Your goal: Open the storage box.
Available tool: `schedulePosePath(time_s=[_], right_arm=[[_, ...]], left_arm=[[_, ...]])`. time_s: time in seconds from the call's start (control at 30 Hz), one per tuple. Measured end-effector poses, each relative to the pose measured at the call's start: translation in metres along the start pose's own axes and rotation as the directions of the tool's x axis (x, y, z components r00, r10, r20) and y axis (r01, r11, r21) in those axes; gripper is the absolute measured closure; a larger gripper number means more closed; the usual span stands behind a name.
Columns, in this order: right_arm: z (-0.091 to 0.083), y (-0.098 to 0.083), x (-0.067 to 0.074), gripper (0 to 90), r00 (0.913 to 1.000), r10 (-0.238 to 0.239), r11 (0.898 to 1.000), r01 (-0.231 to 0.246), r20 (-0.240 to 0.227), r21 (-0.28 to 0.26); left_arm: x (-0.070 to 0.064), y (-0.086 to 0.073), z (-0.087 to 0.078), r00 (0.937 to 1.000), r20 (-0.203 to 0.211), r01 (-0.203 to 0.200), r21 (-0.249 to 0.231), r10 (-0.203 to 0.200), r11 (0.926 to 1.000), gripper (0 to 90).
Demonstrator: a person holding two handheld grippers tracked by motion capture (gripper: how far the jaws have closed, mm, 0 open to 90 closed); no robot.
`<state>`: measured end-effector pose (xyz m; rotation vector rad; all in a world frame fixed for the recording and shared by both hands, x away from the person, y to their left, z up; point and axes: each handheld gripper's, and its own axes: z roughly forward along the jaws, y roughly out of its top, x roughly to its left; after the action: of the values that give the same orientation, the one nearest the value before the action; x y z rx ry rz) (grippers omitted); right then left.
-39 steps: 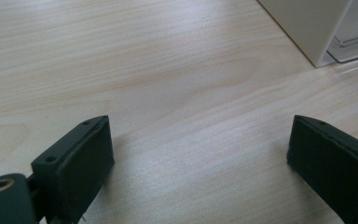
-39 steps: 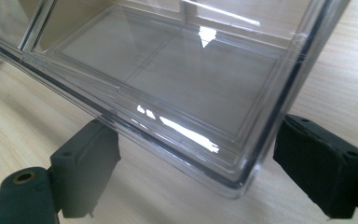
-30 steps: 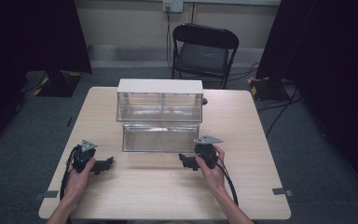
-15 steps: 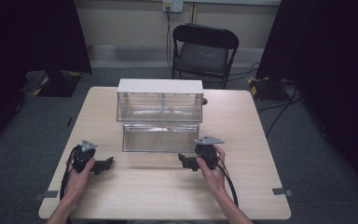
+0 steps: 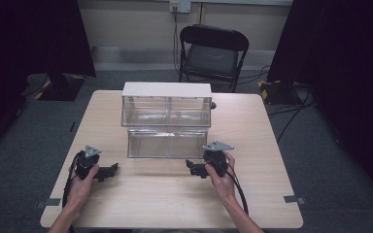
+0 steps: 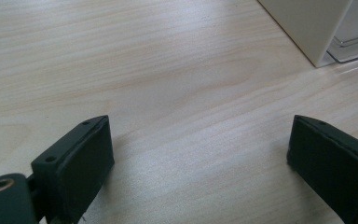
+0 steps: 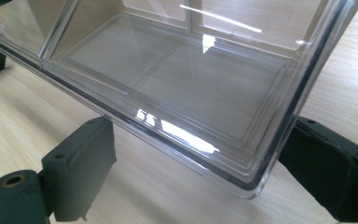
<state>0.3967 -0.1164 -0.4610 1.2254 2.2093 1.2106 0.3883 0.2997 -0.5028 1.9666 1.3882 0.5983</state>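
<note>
Status: early stage, nothing gripped yet. Judged from positions, the work in hand is the clear plastic drawer (image 5: 167, 142) of the two-tier organiser (image 5: 166, 104) at frame centre of the high view; the drawer sits pulled forward of the upper tier, empty.

Nearest, lower left of the high view: left gripper (image 5: 108, 171) rests on the table (image 5: 175, 199), jaws spread wide, well apart from the drawer. Lower centre-right: right gripper (image 5: 192, 166) sits just beside the drawer's front right corner, jaws also wide apart, closed on nothing.

Remaining, as I read it: right gripper must close on the drawer front or push it; left has not engaged at all.

View differences: right gripper view shows the drawer (image 7: 177, 88) corner lying between its jaws, with no pad contact visible; the high view cannot resolve that. Left gripper view shows bare table (image 6: 168, 93) between its jaws and the organiser's white side wall (image 6: 307, 28) at upper right. Farthest, upper centre in the high view: a black folding chair (image 5: 212, 51).
</note>
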Motion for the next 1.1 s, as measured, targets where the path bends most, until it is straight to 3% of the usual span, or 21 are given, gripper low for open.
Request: schedulePosePath(time_s=[1.1], right_arm=[[-0.0089, 0.0032, 0.0017, 10.7, 0.9999, -0.013, 1.000, 0.013, -0.009, -0.014]], left_arm=[[0.0000, 0.0000, 0.0000, 1.0000, 0.000, 0.000, 0.000, 0.000, 1.0000, 6.5]])
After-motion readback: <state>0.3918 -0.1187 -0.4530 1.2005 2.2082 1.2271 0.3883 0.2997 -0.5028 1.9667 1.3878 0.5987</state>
